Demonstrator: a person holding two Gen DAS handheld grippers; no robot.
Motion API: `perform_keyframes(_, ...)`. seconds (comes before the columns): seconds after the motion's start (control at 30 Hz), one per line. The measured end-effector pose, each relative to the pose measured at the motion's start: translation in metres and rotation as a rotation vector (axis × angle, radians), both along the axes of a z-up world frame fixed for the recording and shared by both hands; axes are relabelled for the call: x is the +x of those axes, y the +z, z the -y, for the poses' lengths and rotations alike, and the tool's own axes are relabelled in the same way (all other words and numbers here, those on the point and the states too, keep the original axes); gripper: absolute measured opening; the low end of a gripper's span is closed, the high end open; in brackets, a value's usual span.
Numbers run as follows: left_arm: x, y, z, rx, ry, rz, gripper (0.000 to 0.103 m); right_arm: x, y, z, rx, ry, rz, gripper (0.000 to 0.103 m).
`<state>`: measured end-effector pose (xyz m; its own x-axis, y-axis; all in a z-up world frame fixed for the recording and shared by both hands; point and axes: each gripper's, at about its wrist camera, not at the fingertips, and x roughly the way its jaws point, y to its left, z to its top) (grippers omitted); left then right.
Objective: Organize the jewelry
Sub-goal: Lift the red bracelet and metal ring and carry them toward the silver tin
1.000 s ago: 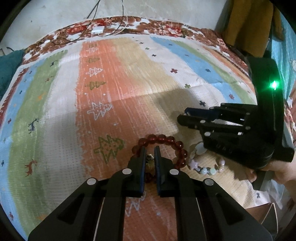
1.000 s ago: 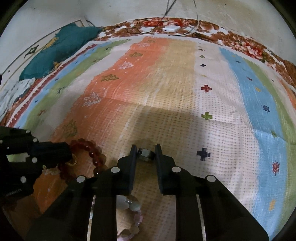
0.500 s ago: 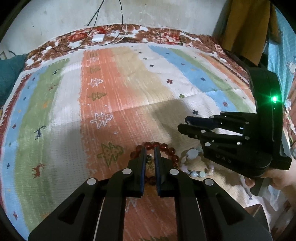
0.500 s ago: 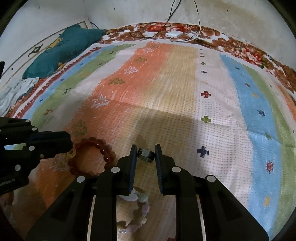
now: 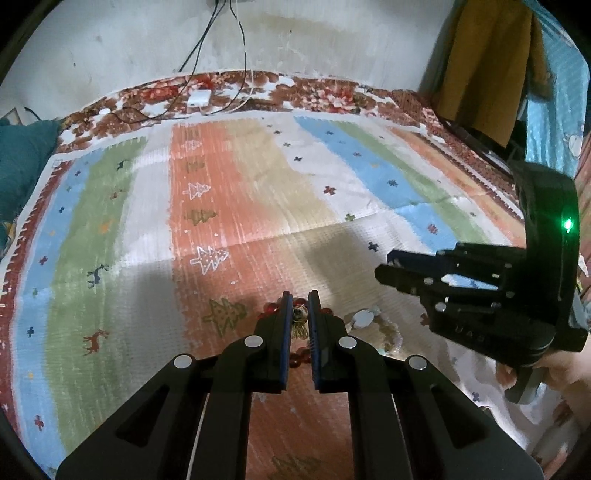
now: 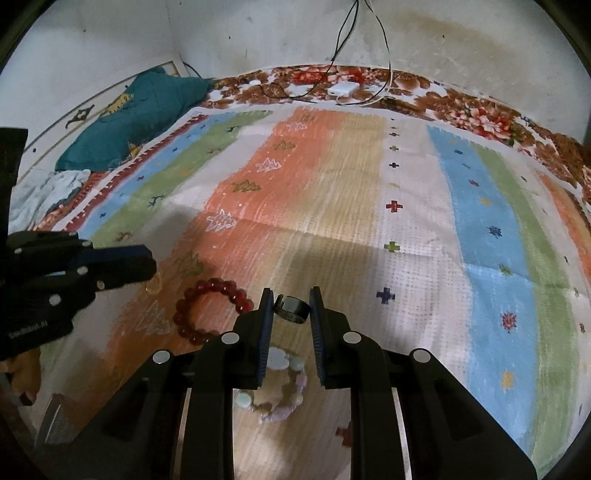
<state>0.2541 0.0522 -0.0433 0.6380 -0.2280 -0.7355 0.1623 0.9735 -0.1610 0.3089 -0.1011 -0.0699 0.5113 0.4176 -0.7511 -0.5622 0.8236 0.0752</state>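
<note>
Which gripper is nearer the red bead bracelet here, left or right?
Left, though the margin is small. The left gripper, shut on a small gold earring, is lifted beside the red bead bracelet. The right gripper, shut on a dark ring, is just past the bracelet's other side.

Both cameras sit behind their own black two-finger grippers, raised above the striped woven bedspread (image 5: 229,206) and angled down toward the stained far wall (image 6: 258,33). The left wrist view takes in the right gripper (image 5: 391,273) at its right edge; the right wrist view takes in the left gripper (image 6: 149,267) at its left. Both share the dark red bead bracelet (image 6: 207,306) and white charger (image 5: 198,99).
</note>
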Motion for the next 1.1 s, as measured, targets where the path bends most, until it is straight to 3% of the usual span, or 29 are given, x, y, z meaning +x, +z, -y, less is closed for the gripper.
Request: perform_keyframes(1.1,-0.062,0.039,0.009,-0.049,0.023,0.071,0.008,-0.071,0.036,0.027,0.072,-0.011,0.027,0.02)
